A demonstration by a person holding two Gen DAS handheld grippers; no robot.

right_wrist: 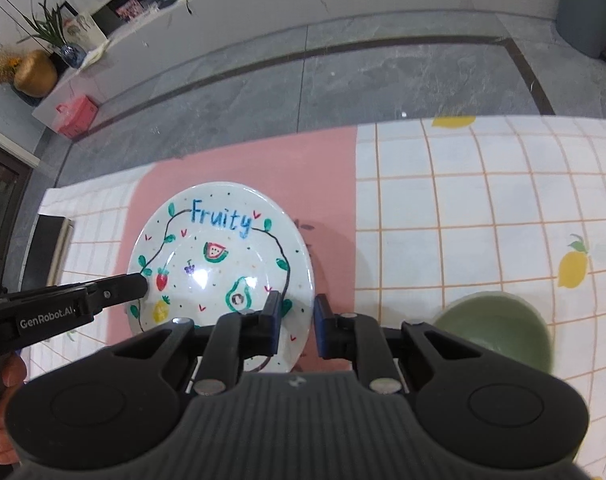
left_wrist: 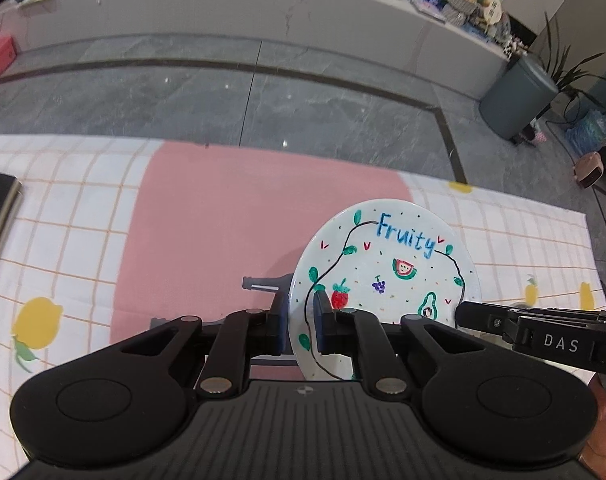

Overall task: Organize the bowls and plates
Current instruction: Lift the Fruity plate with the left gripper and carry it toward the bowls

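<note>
Plate [left_wrist: 387, 280] was the business of this moment, a white one painted with fruit and the word "Fruity", carried between both tools above the pink patch of the desk [left_wrist: 207, 232]. Left tool [left_wrist: 301, 320] was pinching its left rim, one pad on the painted face and one behind. Right tool [right_wrist: 297, 322] was clamped on the right rim the same way, its jaws nearly together with only the thin edge between them. From the shadow beneath it, the plate looked lifted clear of the cloth, though the gap itself could not be seen plainly. A green bowl [right_wrist: 493, 330] sat on the desk just off to the right, near the right tool and apart from the plate. The step in hand looked like a two-handed carry of the plate toward wherever the stack goes. Next move called for keeping both grips level and matched, so the plate would not twist or slip, and for clearing that bowl on the way.
</note>
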